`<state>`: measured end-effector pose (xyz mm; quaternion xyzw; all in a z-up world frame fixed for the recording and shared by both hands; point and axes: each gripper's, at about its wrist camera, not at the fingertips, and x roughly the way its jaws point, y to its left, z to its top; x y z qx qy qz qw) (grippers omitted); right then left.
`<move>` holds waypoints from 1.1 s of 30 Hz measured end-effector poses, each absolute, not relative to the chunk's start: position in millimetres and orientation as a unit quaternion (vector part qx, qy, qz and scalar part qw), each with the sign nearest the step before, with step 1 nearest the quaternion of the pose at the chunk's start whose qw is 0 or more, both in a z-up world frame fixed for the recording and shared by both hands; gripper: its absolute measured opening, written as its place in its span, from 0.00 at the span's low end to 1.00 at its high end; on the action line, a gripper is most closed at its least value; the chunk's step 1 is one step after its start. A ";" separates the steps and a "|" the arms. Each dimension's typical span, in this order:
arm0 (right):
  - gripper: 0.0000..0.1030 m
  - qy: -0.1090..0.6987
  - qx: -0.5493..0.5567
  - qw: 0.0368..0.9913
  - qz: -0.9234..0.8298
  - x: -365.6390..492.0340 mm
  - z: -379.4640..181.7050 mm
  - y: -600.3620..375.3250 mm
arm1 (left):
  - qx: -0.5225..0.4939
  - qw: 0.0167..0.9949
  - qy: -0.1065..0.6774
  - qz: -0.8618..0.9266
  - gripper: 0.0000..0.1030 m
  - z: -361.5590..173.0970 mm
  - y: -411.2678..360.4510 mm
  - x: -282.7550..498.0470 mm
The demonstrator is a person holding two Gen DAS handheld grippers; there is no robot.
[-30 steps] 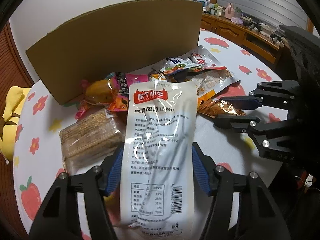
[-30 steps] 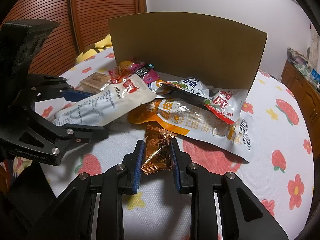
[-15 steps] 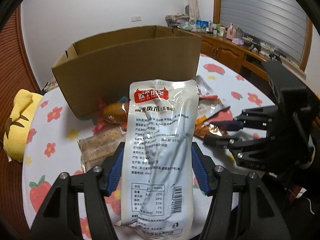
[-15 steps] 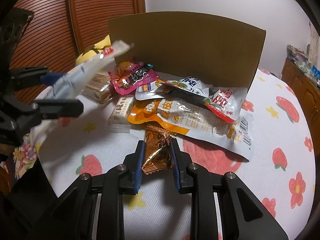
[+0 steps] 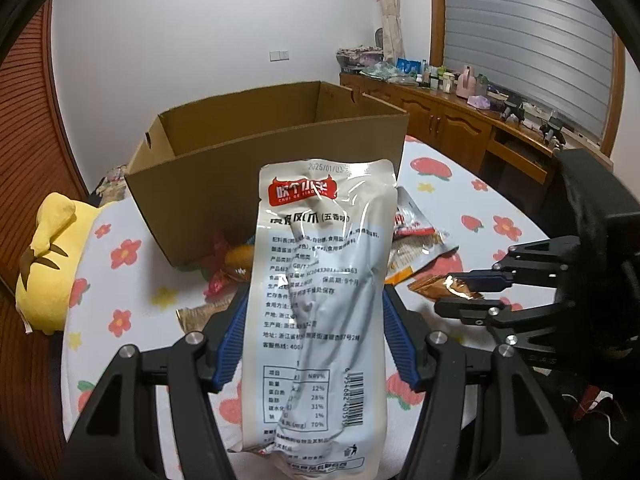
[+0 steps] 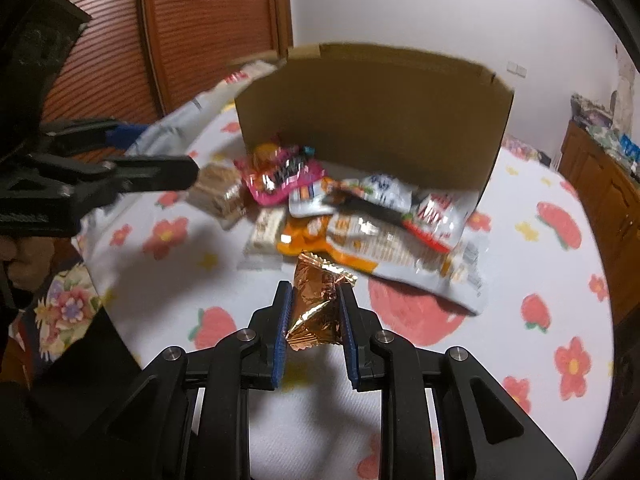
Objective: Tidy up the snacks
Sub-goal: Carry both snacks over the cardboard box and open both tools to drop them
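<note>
The left gripper (image 5: 314,330) clamps a long white snack pouch (image 5: 320,312) with a red label, held upright in the air before the open cardboard box (image 5: 272,168). The right gripper (image 6: 314,328) is closed tight on a crinkled copper foil packet (image 6: 318,302), just above the flowered tablecloth (image 6: 540,288) beside the snack pile (image 6: 352,216).

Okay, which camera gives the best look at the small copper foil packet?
The right wrist view: the copper foil packet sits large and central, pinched between the right tongs. The left wrist view shows it only small and side-on at the right, partly hidden by those tongs.
</note>
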<state>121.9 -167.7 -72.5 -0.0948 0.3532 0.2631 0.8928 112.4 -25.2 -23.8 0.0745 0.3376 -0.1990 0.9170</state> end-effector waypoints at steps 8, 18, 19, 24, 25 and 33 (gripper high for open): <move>0.21 0.321 -0.094 0.904 0.267 125.1 -39.9 -171.1 | 0.079 0.923 0.319 -0.199 0.60 0.6 -27.4 128.4; 0.21 0.284 -0.106 0.915 0.268 161.3 0.2 -170.1 | 0.078 0.931 0.301 -0.193 0.60 27.3 -18.1 169.4; 0.21 0.280 -0.105 0.916 0.269 164.9 4.1 -169.7 | 0.076 0.931 0.301 -0.192 0.60 30.0 -17.2 175.3; 0.21 0.263 -0.099 0.920 0.273 188.6 25.6 -167.4 | 0.076 0.933 0.297 -0.188 0.60 41.5 -17.3 201.1; 0.21 0.260 -0.100 0.921 0.274 195.1 30.3 -166.2 | 0.076 0.933 0.297 -0.187 0.60 44.8 -17.4 207.6; 0.21 0.261 -0.106 0.919 0.276 253.5 43.9 -159.6 | 0.085 0.932 0.304 -0.180 0.60 63.6 -18.9 259.1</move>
